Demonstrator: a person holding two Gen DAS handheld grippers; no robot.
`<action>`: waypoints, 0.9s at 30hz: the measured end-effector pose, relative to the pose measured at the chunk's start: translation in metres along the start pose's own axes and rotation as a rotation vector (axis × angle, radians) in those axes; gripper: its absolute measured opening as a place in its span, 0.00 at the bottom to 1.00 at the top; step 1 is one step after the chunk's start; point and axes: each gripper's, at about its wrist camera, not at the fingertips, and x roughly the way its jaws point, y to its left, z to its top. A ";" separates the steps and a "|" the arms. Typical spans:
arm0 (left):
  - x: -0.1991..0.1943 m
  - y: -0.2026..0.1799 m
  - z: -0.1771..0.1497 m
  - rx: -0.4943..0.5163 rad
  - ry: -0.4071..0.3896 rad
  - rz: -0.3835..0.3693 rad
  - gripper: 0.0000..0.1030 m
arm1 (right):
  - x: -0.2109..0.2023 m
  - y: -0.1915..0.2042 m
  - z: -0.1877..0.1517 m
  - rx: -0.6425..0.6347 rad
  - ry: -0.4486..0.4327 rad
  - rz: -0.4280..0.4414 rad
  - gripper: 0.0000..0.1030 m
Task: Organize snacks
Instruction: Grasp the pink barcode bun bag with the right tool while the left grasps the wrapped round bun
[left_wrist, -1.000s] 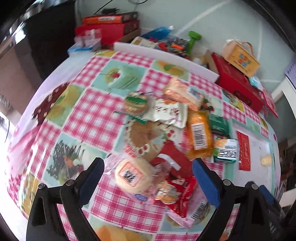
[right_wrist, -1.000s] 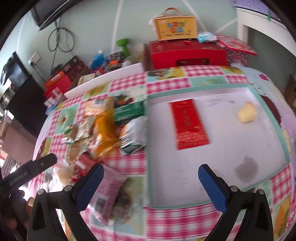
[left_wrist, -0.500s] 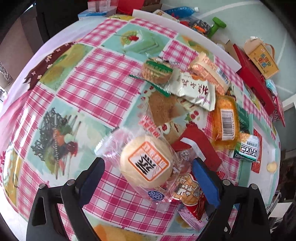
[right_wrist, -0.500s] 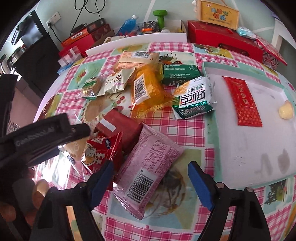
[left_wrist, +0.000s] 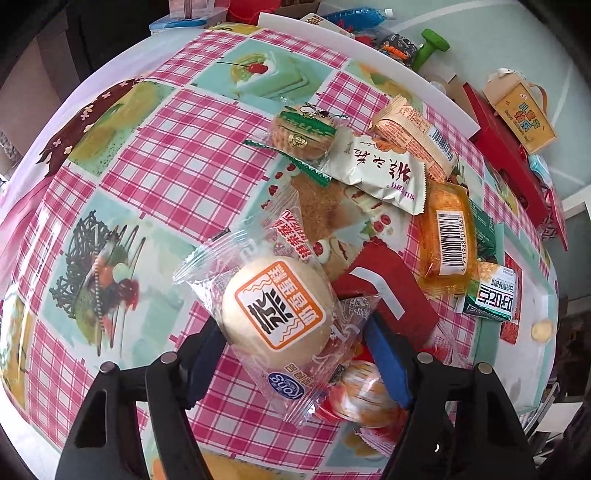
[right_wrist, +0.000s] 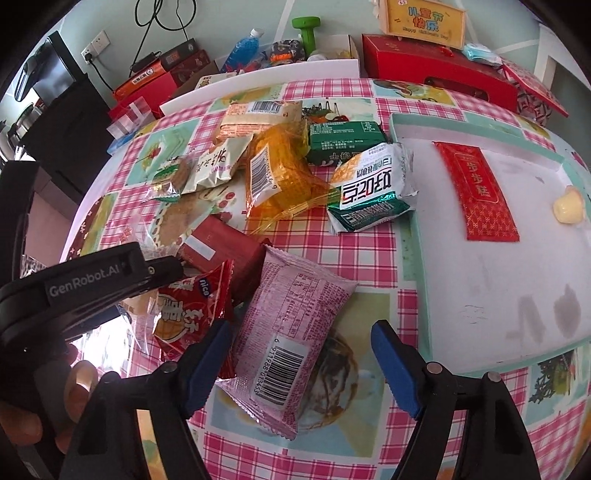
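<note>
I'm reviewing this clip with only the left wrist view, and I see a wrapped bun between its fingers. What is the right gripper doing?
Observer: The right gripper is open, with its fingers on either side of a pink packet that lies barcode-up on the tablecloth.
Operator: Is that packet in the tray?
Observer: No, it lies beside the tray, outside its rim.
Operator: I only get a sliver of the tray. How full is it?
Observer: Most of its white floor is bare. Only a red packet and a small yellow piece sit towards the far end.
</note>
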 end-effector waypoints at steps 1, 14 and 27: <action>-0.001 0.000 0.000 0.002 0.002 -0.004 0.73 | -0.001 0.000 0.000 -0.006 -0.002 -0.019 0.76; -0.005 -0.006 0.000 0.015 -0.004 -0.011 0.72 | 0.021 0.008 -0.005 -0.056 0.049 -0.009 0.76; -0.023 -0.003 0.001 0.012 -0.050 -0.047 0.69 | 0.007 0.002 -0.001 -0.037 -0.009 -0.001 0.44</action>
